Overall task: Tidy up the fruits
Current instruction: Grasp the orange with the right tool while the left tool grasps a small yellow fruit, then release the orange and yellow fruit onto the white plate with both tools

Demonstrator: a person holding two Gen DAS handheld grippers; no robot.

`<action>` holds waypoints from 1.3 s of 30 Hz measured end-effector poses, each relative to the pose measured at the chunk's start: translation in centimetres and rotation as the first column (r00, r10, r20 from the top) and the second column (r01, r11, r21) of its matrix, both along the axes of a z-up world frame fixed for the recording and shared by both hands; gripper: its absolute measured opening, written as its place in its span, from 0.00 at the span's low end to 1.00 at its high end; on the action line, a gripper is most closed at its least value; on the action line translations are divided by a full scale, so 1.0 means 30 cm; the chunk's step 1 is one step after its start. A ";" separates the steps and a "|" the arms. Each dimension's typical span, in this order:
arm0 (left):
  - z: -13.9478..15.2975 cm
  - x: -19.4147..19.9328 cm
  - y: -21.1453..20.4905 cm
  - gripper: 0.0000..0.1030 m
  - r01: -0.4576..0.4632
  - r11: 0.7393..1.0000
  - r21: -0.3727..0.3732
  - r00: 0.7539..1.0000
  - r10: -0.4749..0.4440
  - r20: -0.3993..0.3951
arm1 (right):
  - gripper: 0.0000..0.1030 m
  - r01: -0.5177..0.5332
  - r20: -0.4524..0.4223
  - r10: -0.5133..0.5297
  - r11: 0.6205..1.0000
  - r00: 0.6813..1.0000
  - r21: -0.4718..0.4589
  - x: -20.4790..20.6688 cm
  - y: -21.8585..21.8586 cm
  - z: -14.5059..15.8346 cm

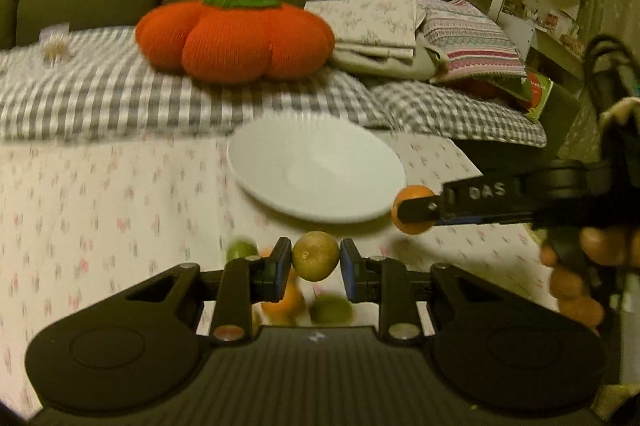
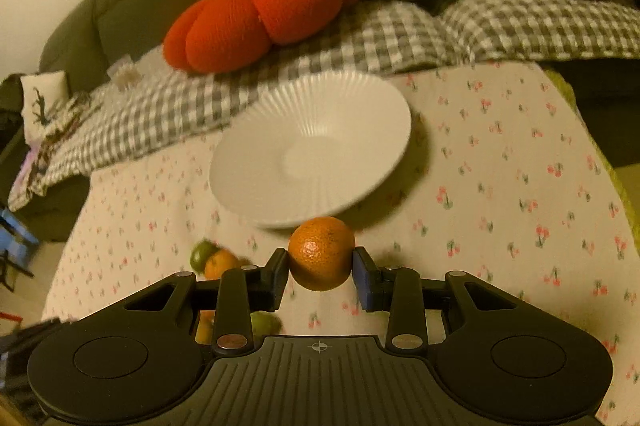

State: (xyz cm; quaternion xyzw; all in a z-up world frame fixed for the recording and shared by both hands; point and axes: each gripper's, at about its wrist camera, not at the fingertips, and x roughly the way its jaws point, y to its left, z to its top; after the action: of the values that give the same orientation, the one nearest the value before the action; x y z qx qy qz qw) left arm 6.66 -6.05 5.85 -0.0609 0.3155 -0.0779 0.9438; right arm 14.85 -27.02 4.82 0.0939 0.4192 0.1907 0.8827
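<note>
My left gripper (image 1: 315,263) is shut on a small yellow-green citrus fruit (image 1: 315,255), held above the cherry-print tablecloth. In the same view the right gripper comes in from the right, shut on an orange mandarin (image 1: 414,195) beside the white ribbed plate (image 1: 280,154). Seen from the right wrist, my right gripper (image 2: 321,268) pinches that orange mandarin (image 2: 321,253) just in front of the plate (image 2: 256,162), which has nothing on it. Other loose fruits lie below: an orange one (image 1: 286,302) and green ones (image 1: 331,310), partly hidden by the fingers.
A large orange pumpkin cushion (image 1: 234,38) rests on a grey checked blanket (image 1: 100,94) behind the table. Folded cloths (image 1: 380,26) are piled at the back right, with a green sofa and shelves beyond. A hand (image 1: 580,266) grips the right tool.
</note>
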 end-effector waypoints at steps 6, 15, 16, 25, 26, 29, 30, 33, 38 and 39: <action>-0.046 0.166 -0.004 0.24 0.007 1.000 0.011 1.000 -0.007 -0.006 | 0.33 -0.008 0.065 0.007 1.000 0.998 0.008 0.091 0.020 0.012; -0.126 0.315 -0.051 0.24 0.057 0.993 0.102 0.998 -0.058 0.007 | 0.33 -0.023 0.067 0.026 0.999 0.997 -0.033 0.216 0.071 -0.066; -0.134 0.330 -0.052 0.24 0.062 0.993 0.105 0.998 -0.063 0.006 | 0.33 -0.025 0.065 0.028 0.999 0.997 -0.036 0.220 0.074 -0.073; -0.180 0.372 -0.059 0.30 0.068 0.988 0.141 0.998 -0.066 -0.018 | 0.34 -0.015 0.071 0.017 0.999 0.997 -0.038 0.242 0.076 -0.086; -0.178 0.365 -0.051 0.39 0.069 0.989 0.131 0.998 -0.068 -0.014 | 0.36 -0.012 0.064 0.015 0.999 0.998 -0.043 0.244 0.076 -0.088; -0.154 0.345 -0.034 0.60 0.056 0.991 0.123 0.998 -0.057 0.007 | 0.51 0.001 0.071 0.002 0.999 0.997 -0.033 0.238 0.067 -0.079; -0.143 0.337 -0.030 0.60 0.047 0.990 0.132 0.999 -0.050 0.016 | 0.53 0.004 0.074 -0.002 1.000 0.997 -0.022 0.236 0.062 -0.072; -0.113 0.313 -0.005 0.59 0.029 0.991 0.129 0.999 -0.031 0.014 | 0.53 0.017 0.082 -0.017 1.000 0.996 0.002 0.223 0.046 -0.043; -0.052 0.245 0.042 0.59 -0.005 0.993 0.116 1.000 0.004 0.008 | 0.53 0.056 0.058 -0.059 0.997 0.997 0.061 0.198 0.007 -0.005; -0.038 0.229 0.053 0.60 -0.015 0.993 0.113 1.000 0.014 0.007 | 0.53 0.057 0.058 -0.061 0.996 0.996 0.065 0.188 0.004 0.003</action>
State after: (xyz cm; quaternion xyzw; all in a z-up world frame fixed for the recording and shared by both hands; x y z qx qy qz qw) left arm 13.54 -4.47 4.71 -0.0094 0.3159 -0.0533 0.9473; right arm 20.49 -26.90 4.90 0.1283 0.3834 0.1805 0.8966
